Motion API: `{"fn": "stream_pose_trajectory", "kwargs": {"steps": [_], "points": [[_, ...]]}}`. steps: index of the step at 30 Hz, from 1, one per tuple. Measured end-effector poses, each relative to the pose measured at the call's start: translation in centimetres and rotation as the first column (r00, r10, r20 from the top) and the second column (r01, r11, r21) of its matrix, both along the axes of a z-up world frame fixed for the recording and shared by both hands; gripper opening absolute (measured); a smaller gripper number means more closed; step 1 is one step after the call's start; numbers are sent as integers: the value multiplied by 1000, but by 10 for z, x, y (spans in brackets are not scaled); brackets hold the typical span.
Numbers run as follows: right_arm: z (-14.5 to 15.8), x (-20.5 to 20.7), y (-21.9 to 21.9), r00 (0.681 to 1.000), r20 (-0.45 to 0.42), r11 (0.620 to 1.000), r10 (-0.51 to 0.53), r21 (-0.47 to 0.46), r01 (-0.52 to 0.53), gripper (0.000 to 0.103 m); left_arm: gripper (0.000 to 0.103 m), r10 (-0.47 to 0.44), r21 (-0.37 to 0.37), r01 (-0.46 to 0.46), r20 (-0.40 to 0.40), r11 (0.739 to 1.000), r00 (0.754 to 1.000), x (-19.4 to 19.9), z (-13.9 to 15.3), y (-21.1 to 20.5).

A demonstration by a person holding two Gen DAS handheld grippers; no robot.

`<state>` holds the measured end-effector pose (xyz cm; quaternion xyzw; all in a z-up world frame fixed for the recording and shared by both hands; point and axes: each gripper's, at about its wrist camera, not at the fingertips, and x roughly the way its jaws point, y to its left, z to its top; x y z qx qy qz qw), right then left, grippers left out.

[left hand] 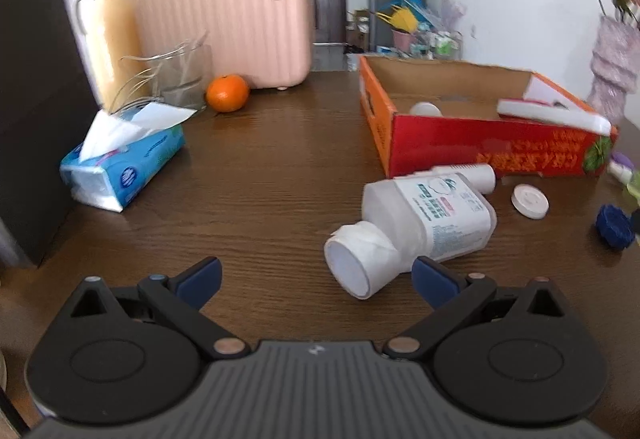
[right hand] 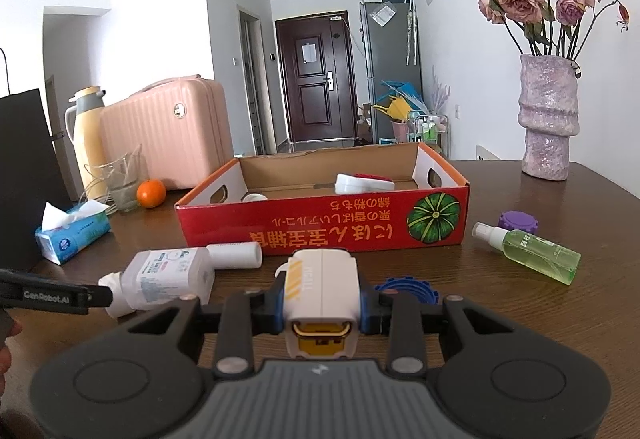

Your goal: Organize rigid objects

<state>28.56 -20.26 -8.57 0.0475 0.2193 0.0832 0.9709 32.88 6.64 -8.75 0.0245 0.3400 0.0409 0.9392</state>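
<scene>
Clamped between the blue pads of the right gripper (right hand: 320, 309): a small white box-shaped device (right hand: 320, 299) with yellow stripes and a gold-trimmed end, held clear of the brown table (right hand: 500, 319) and pointed toward the red cardboard box (right hand: 320, 227). Already inside that box: a white-and-red flat item (right hand: 362, 183) and a small white round piece (right hand: 256, 196). Just in front of the box wall, lying on its side: a clear white bottle (left hand: 424, 223) with a white tube (left hand: 464, 175) beside it. Near them on the wood: a white cap (left hand: 530, 201), a blue cap (left hand: 614, 225), a purple cap (right hand: 518, 223) and a green spray bottle (right hand: 536, 253). Left gripper (left hand: 316, 281) released, jaws standing wide, low over the table with the bottle's capped neck just inside the right-hand pad, not pressed. Further out: an orange (left hand: 227, 93), a tissue pack (left hand: 120, 171), a glass jug (left hand: 180, 77), a yellow thermos (left hand: 114, 35), a pink case (left hand: 228, 23) and a vase of dried roses (right hand: 548, 119). Likely risks from here: catching the device on the box's near wall if carried in too low, or dropping it onto the items already inside; a grip on smooth plastic slipping if tilted. For the left side, closing on the rounded neck alone could roll or swing the bottle into the tube and caps.
</scene>
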Motion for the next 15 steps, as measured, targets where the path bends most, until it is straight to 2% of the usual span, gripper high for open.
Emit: {"fn": "stream_pose_trajectory", "kwargs": {"steps": [7, 12, 15], "points": [[0, -1, -2, 1000, 1, 1000, -12, 5, 12, 31, 103, -104, 80, 105, -13, 991, 994, 20, -9, -8], [-2, 1, -1, 1000, -6, 1000, -13, 6, 13, 31, 102, -185, 67, 185, -16, 980, 983, 26, -17, -6], [-3, 3, -1, 1000, -14, 1000, -13, 5, 13, 31, 94, -224, 62, 224, -7, 973, 975, 24, -18, -6]]}}
